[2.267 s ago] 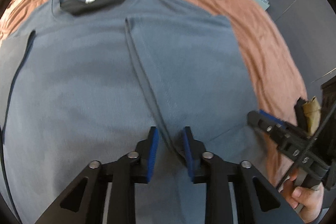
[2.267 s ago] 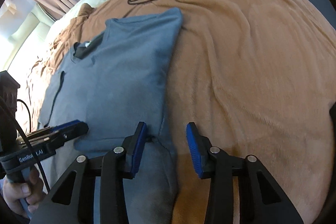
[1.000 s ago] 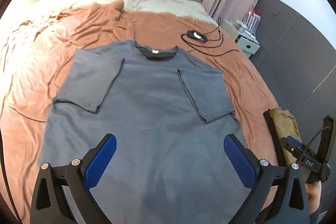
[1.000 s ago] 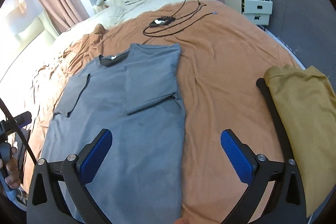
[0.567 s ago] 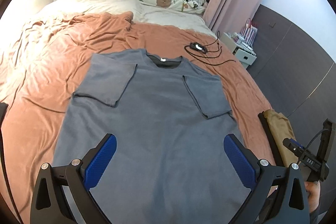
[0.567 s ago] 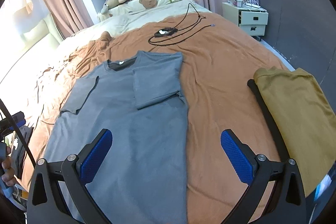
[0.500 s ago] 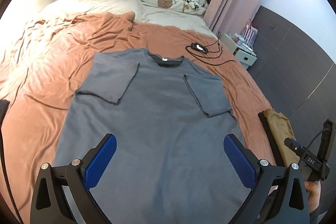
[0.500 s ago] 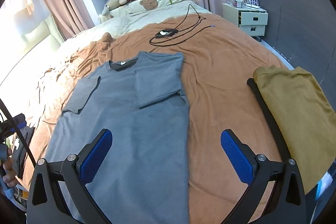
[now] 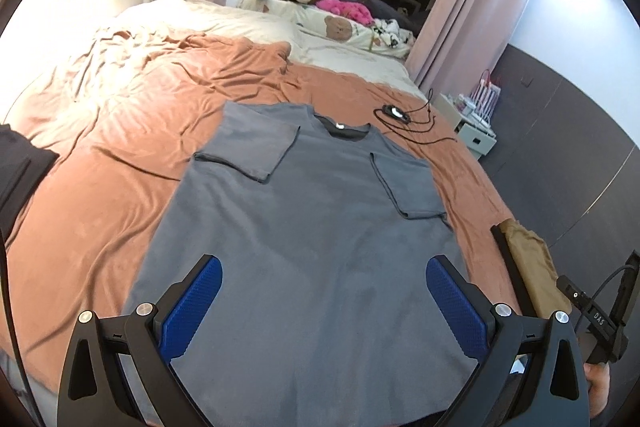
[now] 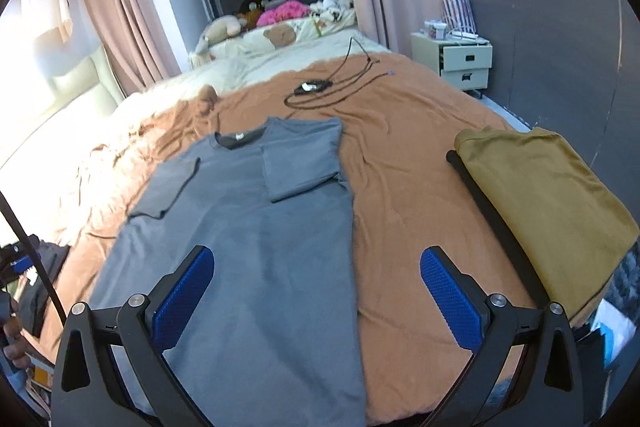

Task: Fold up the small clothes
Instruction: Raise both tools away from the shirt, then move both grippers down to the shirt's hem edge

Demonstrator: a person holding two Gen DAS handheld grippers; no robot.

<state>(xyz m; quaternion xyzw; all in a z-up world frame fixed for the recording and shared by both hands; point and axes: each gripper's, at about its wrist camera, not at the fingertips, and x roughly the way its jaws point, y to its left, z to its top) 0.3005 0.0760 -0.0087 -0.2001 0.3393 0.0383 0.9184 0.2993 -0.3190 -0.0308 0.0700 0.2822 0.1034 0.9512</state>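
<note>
Both grippers' jaws wide apart, empty, over grey tee; only right cam shows full mustard garment.

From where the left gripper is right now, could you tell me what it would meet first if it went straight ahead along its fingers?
Most likely the grey T-shirt spread on the bed: the open left gripper frames its lower body, and nothing stands between. Depth is unclear, so the exact landing spot is a guess.

black two-finger grippers, blue ribbed pads, silver screws, thin black cable
</note>
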